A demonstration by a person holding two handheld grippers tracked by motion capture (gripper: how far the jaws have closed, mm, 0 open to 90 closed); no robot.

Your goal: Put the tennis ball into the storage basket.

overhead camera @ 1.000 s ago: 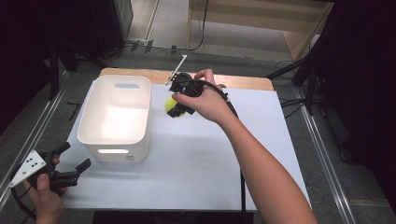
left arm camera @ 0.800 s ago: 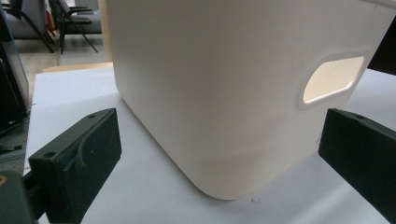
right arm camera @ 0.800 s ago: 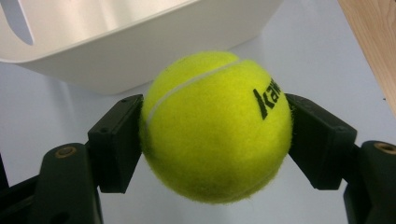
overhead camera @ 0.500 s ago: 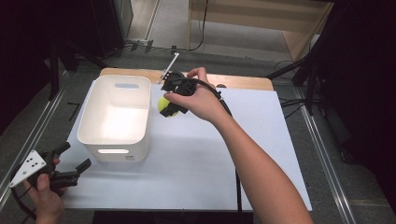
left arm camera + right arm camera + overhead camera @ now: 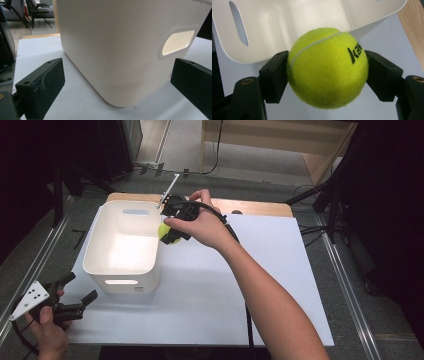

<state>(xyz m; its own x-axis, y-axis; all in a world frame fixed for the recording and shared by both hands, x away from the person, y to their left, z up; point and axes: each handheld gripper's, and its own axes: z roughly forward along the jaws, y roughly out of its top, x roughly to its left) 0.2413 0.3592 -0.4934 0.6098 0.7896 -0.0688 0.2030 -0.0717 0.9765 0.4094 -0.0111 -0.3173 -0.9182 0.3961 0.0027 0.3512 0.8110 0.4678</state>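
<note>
The right tool (image 5: 169, 233) clamps a yellow tennis ball (image 5: 328, 67) at the white bin's (image 5: 121, 270) rim; the left tool (image 5: 117, 85) gapes wide, empty, beside the bin.

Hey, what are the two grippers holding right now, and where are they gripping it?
Right gripper clamps the tennis ball across its middle, one jaw on each side. Left gripper is open, holding nothing.
</note>
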